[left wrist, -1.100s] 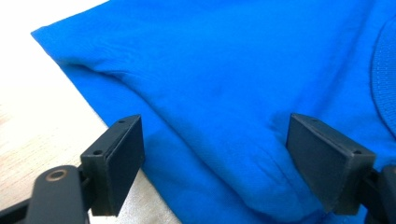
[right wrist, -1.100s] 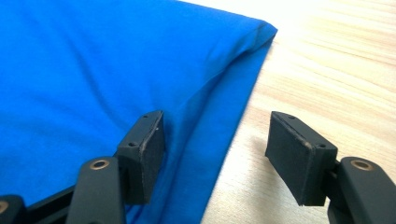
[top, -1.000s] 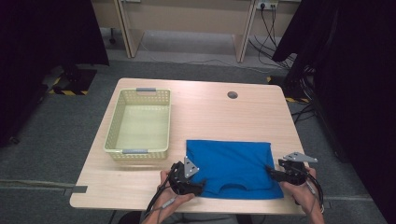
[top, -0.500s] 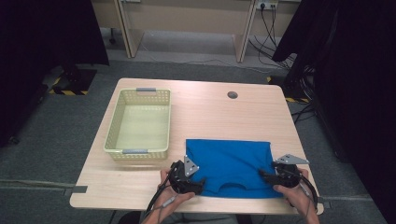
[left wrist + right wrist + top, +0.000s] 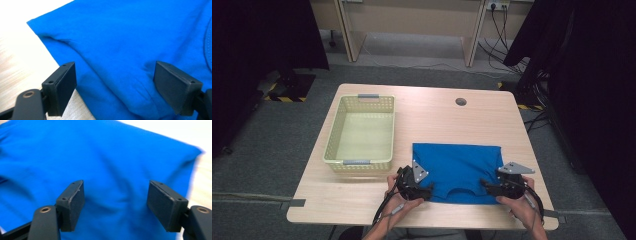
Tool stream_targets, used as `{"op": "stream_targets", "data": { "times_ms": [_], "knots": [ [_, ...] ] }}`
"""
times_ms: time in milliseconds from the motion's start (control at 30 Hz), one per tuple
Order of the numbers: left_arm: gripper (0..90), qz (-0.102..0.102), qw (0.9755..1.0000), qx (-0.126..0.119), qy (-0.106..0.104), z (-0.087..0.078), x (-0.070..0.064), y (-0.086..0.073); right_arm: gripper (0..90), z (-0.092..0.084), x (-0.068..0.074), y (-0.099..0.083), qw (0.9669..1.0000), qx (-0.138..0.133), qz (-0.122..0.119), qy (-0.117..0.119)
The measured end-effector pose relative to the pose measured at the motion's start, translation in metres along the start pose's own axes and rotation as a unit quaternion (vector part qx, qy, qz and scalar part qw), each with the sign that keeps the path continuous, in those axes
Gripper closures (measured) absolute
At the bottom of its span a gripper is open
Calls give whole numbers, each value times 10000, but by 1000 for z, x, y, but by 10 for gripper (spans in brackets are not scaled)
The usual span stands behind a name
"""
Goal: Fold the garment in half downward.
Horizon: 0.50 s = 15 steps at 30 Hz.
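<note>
The left gripper [image 5: 426,189] stands with its jaws wide apart over the near left corner of the blue shirt [image 5: 457,170], and its pads do not press the cloth; a small ridge of fabric lies between them in the left gripper view. The right gripper [image 5: 487,186] is at the near right corner of the same shirt, also with open jaws and nothing gripped. Its jaws have just been opening, and only flat blue cloth shows between them.

The shirt lies folded and flat on the table [image 5: 437,115], near the person's edge, collar side towards the person. The yellow basket [image 5: 334,145] stands to its left, apart from it and with nothing inside.

I judge that the step in hand is taking hold of the two near corners, probably for one more fold or for lifting the shirt to the basket. The next move calls for both pairs of jaws to go down onto the edge and close on all layers together.

Compared with one second ago, the right gripper has moved inward along the near edge, towards the collar. The left gripper, the shirt and the basket are where they were.
</note>
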<state>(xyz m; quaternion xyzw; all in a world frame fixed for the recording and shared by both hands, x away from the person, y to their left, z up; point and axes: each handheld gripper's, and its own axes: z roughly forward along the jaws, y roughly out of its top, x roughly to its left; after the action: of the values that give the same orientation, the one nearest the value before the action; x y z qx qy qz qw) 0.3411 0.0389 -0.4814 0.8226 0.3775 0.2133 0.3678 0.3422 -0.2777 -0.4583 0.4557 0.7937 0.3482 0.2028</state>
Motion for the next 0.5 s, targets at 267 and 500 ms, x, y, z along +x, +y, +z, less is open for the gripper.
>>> {"op": "stream_targets", "data": {
  "times_ms": [267,500],
  "knots": [
    [181,-56,10000,28,-54,-1,3,-1,307,6,7,-13,9996,149,-222,-40],
    [180,-49,10000,29,-50,-1,3,-1,309,-15,-10,-27,9990,376,-208,-157]
  ]
}}
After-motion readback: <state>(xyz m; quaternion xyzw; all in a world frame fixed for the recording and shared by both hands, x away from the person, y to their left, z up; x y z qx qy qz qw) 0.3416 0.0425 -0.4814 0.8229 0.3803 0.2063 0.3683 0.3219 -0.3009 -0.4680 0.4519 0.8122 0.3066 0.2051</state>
